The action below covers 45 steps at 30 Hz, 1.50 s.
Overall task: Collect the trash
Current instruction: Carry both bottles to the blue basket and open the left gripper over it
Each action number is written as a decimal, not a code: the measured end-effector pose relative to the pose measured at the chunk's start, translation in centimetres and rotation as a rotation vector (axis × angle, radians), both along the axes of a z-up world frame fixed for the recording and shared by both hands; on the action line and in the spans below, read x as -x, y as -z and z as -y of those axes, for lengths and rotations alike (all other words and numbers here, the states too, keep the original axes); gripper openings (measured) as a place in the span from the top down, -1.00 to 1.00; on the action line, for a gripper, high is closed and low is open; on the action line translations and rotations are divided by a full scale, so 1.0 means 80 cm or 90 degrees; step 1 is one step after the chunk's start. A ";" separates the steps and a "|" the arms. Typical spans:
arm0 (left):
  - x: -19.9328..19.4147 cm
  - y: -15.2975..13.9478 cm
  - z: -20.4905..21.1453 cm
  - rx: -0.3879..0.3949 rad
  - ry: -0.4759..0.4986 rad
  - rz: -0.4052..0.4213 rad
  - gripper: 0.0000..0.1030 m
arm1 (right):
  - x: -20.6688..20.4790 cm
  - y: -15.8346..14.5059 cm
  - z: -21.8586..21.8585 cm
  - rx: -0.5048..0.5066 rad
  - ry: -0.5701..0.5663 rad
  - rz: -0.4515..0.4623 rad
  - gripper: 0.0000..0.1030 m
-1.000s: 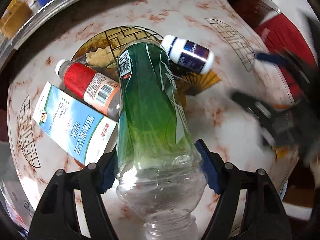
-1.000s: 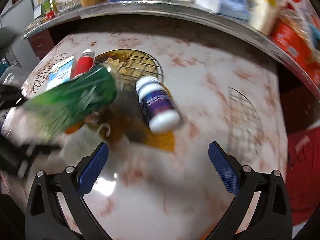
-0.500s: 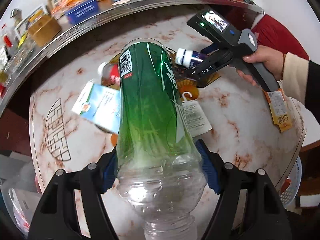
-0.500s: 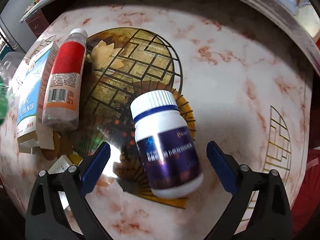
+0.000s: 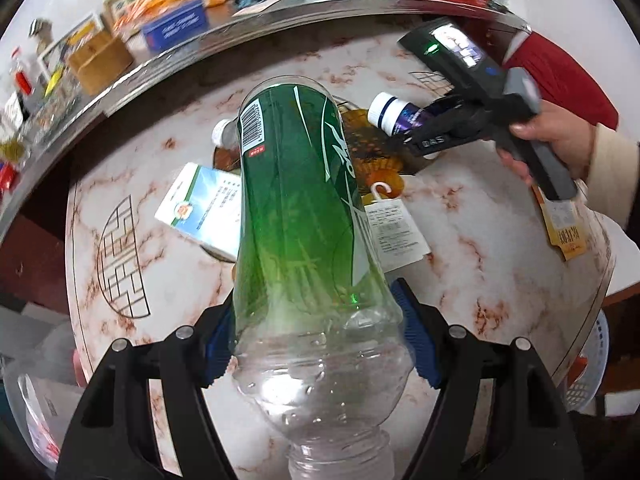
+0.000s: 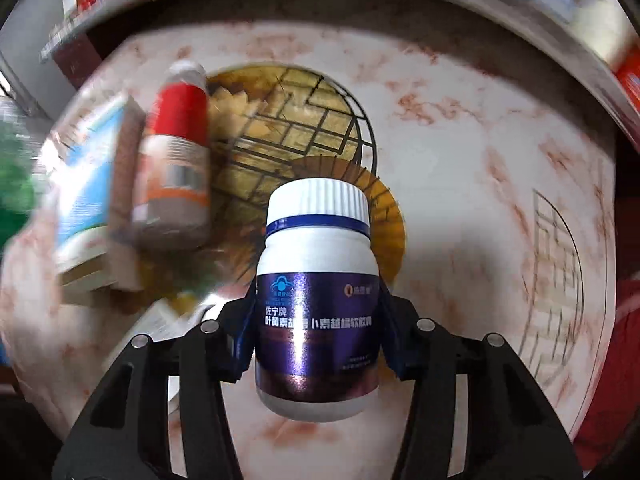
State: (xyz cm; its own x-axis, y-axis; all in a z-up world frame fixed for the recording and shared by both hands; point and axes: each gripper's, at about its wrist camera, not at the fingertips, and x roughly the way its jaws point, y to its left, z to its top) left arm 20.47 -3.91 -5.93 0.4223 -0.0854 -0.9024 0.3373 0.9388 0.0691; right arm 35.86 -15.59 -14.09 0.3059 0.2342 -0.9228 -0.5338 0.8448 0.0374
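My left gripper (image 5: 318,320) is shut on a green plastic bottle (image 5: 296,200), held by its clear shoulder above the round marble table (image 5: 460,220). A white-capped pill bottle with a purple label (image 6: 318,308) lies between the jaws of my right gripper (image 6: 316,328). Those jaws are closing, and the blue pads sit against the pill bottle's sides. In the left wrist view, a hand holds that gripper over the pill bottle (image 5: 394,114). A red-labelled bottle (image 6: 176,168) and a blue-and-white carton (image 5: 200,208) lie on the table.
A paper tag (image 5: 394,232) lies mid-table and a yellow packet (image 5: 564,228) lies at the right edge. A cluttered ledge (image 5: 180,24) runs behind the table. A white basket (image 5: 588,380) stands below right, and a plastic bag (image 5: 36,412) sits below left.
My right gripper came down over the pill bottle and its jaws narrowed onto it. My left gripper rose away from the table with the green bottle.
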 end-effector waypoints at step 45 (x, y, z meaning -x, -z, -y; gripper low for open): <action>0.458 0.258 0.607 -0.214 0.658 -0.399 -0.35 | 0.809 0.067 0.557 -0.140 0.791 -0.010 0.04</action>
